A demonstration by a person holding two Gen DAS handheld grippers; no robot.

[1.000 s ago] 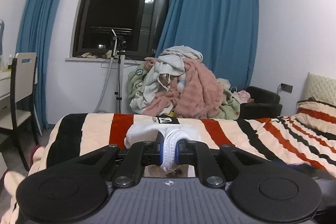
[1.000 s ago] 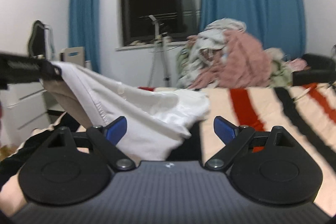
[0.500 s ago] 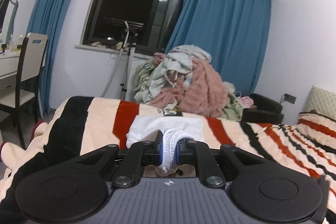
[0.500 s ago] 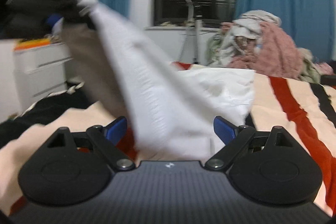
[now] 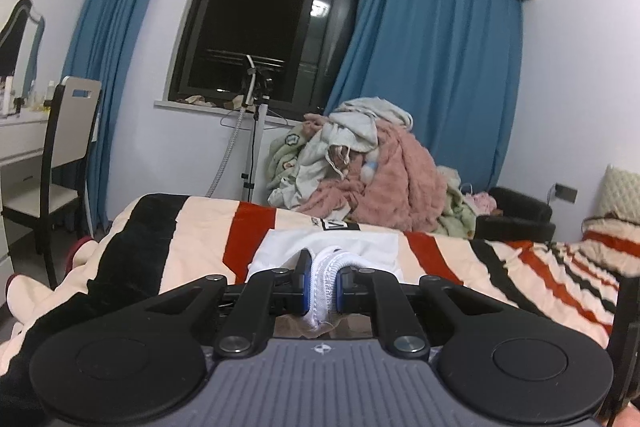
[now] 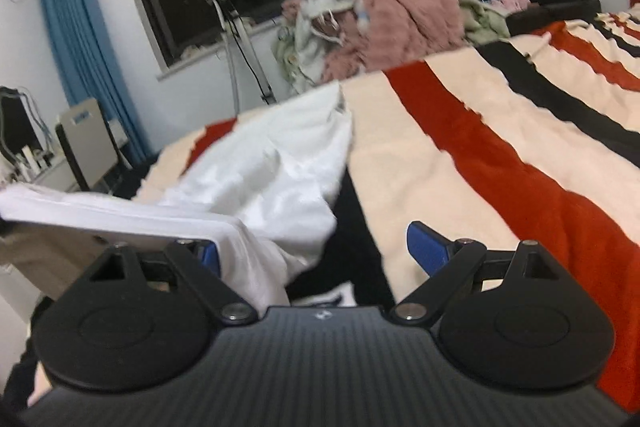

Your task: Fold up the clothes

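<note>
A white garment [image 5: 332, 247] lies on the striped bed [image 5: 192, 239]. My left gripper [image 5: 322, 281] is shut on its ribbed white edge, lifted a little above the bed. In the right wrist view the same white garment [image 6: 272, 171] stretches from the bed towards the lower left, where its lifted edge drapes over my left finger [image 6: 210, 253]. My right gripper [image 6: 316, 247] is open and holds nothing; its jaws stand wide apart, low over the bed beside the cloth.
A pile of clothes with a pink blanket [image 5: 372, 171] sits at the far end of the bed. A chair [image 5: 64, 155] and desk stand at the left. A stand with a hose [image 5: 250, 131] is by the window. A black armchair [image 5: 516, 211] is at the right.
The left gripper has kept its hold and risen slightly. The right gripper has swung right and tilted; the garment now sits lower and further left in its view.
</note>
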